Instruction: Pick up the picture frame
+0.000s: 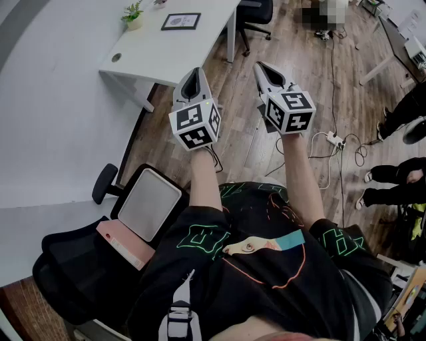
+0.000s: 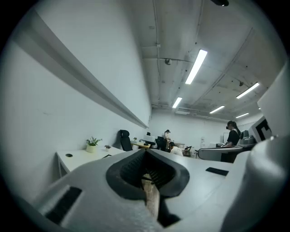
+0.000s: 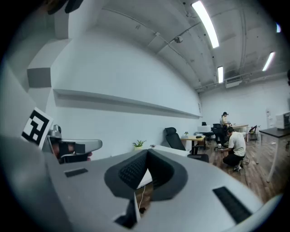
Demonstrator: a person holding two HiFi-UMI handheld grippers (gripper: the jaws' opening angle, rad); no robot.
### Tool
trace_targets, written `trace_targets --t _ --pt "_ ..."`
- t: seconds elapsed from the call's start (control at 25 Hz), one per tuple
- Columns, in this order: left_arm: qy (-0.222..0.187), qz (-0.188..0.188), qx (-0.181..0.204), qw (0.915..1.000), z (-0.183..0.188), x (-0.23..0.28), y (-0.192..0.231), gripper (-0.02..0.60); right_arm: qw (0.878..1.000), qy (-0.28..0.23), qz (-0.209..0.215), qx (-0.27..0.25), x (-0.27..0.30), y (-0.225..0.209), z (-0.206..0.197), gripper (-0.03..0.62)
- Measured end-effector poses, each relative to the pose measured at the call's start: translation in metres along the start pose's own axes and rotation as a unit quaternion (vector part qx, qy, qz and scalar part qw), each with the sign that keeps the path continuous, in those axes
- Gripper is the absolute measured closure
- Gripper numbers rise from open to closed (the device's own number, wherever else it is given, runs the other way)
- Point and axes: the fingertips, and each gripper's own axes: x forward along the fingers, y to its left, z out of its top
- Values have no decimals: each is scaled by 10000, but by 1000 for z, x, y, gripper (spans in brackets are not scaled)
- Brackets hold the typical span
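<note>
**Head view.** The picture frame (image 1: 180, 21) is a flat black-edged rectangle with a pale mat. It lies face up on the smooth white desk (image 1: 166, 56), near the far edge and just beside a small potted plant (image 1: 132, 14). Both grippers are held level over the wood-plank floor (image 1: 233, 100), well apart from the frame. The left gripper (image 1: 194, 72) and right gripper (image 1: 261, 66) have grey tapered plastic shells, each with a cube of square markers at its rear. A black mesh office chair (image 1: 73, 266) stands at lower left.

**Left gripper view.** The jaws are fully closed, tip to tip, with nothing between them. The black ribbed pads (image 2: 131, 170) frame a diamond-shaped hollow behind the tips. The desk and plant (image 2: 93, 144) lie ahead at left.

**Right gripper view.** The jaws are likewise closed and empty, and the ribbed pads (image 3: 131, 172) touch nothing. The left gripper's marker cube (image 3: 36, 127) shows at left.
</note>
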Motion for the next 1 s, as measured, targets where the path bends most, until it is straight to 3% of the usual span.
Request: trace_targets --t 1.0 --pt "-36 -269 7 9996 9 3 -14 580 9993 -227 -298 86 -19 -14 16 589"
